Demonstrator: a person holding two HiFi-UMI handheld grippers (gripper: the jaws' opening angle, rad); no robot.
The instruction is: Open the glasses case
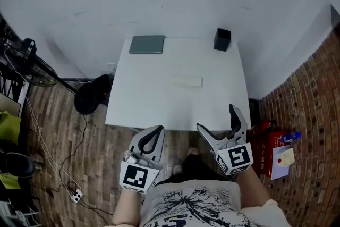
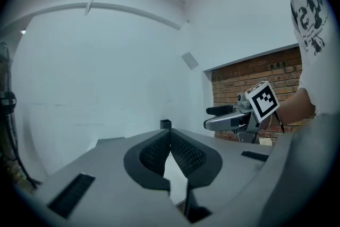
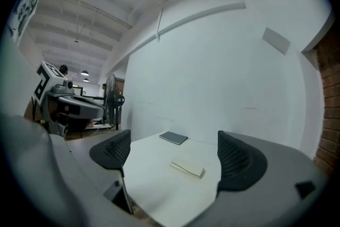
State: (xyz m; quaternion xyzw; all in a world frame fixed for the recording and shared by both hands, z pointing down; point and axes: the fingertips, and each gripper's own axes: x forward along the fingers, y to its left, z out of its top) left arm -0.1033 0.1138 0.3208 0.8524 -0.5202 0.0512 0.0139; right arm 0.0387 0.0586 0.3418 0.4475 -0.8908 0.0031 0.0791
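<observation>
A flat cream glasses case point(image 1: 187, 81) lies closed near the middle of the white table point(image 1: 138, 109); the right gripper view shows the case point(image 3: 187, 168) ahead, between the jaws' line of sight but well beyond them. My left gripper point(image 1: 154, 132) is held in front of the table's near edge, its ribbed pads together with nothing between them point(image 2: 170, 139). Near that same edge, further right, my right gripper point(image 1: 217, 118) has its jaws spread wide and empty point(image 3: 172, 154). Neither gripper touches the case.
A grey flat notebook-like object point(image 1: 147, 44) lies at the table's far left and a black cube point(image 1: 222, 39) at its far right corner. A white wall stands behind the table. A black round object point(image 1: 91, 94) and cables lie on the floor to the left, with a red box point(image 1: 270, 147) to the right.
</observation>
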